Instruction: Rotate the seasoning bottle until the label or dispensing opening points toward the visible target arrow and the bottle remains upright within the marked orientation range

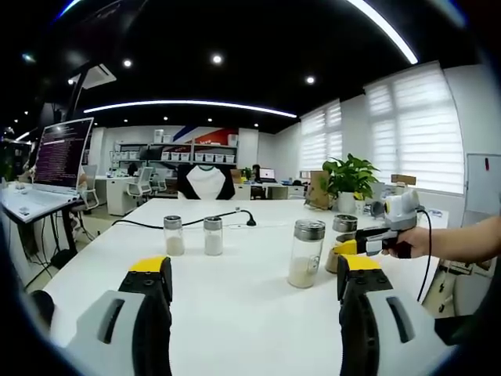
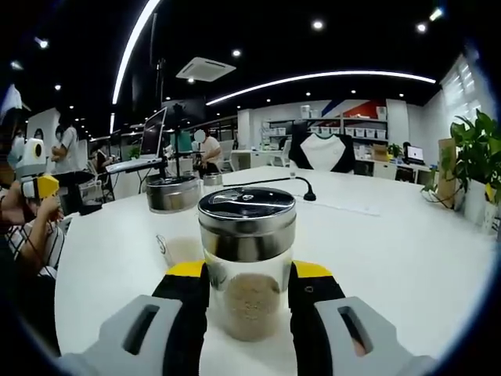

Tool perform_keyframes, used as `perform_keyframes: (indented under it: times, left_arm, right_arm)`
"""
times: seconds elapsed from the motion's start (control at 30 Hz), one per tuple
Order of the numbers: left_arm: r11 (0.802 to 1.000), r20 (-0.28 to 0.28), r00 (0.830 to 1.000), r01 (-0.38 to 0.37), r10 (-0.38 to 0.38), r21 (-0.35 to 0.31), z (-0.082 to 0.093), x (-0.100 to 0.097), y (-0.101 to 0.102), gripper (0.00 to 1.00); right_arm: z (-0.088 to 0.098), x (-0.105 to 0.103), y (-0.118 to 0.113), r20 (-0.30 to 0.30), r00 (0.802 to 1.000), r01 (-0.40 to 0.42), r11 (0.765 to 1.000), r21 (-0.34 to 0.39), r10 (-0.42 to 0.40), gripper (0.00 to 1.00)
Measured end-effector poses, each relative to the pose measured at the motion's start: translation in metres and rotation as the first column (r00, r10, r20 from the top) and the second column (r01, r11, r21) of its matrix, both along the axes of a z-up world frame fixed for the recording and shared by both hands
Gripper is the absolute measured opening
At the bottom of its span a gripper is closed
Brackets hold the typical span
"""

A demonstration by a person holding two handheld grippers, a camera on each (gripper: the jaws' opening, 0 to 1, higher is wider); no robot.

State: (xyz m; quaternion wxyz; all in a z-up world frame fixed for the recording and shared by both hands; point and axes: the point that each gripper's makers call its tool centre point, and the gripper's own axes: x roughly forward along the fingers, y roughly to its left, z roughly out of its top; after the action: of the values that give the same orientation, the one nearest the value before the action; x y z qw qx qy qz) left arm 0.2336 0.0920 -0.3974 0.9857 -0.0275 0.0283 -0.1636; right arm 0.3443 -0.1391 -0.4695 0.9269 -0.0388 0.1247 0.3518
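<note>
The right tongs [image 2: 249,301] are pinched around a glass seasoning bottle [image 2: 246,262], jaws pressed against its lower sides, bottle standing upright on the white table [image 2: 391,251]. Its steel lid [image 2: 246,210] is seen from just above; no label or opening direction can be made out, and no target arrow can be spotted either. The left tongs [image 1: 254,286] are spread wide and nothing is held, hovering over the table short of the other bottles.

In the left gripper view, another jar [image 1: 305,252] is seen just beside the gripped one, with two small shakers [image 1: 192,235] further off.

What could go wrong imo: the glass is slick and gripped low, so a quick twist could let it slip or tip. The neighbouring jar could also get clipped if the turn is swung wide.
</note>
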Motion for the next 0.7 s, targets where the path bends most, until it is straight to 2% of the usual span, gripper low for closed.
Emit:
perform_keyframes:
  times: [0.43, 0.7]
  left_arm:
    - [1.0, 0.002, 1.0, -0.003, 0.003, 0.002, -0.0003, -0.0017, 0.0025, 0.92]
    - [1.0, -0.001, 1.0, 0.002, -0.002, 0.002, -0.0006, -0.0005, 0.0015, 0.92]
  right_arm:
    - [0.0003, 0.0007, 0.0022, 0.007, 0.994, -0.107, 0.994, 0.001, 0.107, 0.38]
    - [0.0006, -0.0018, 0.0051, 0.016, 0.983, -0.184, 0.983, 0.01, 0.184, 0.38]
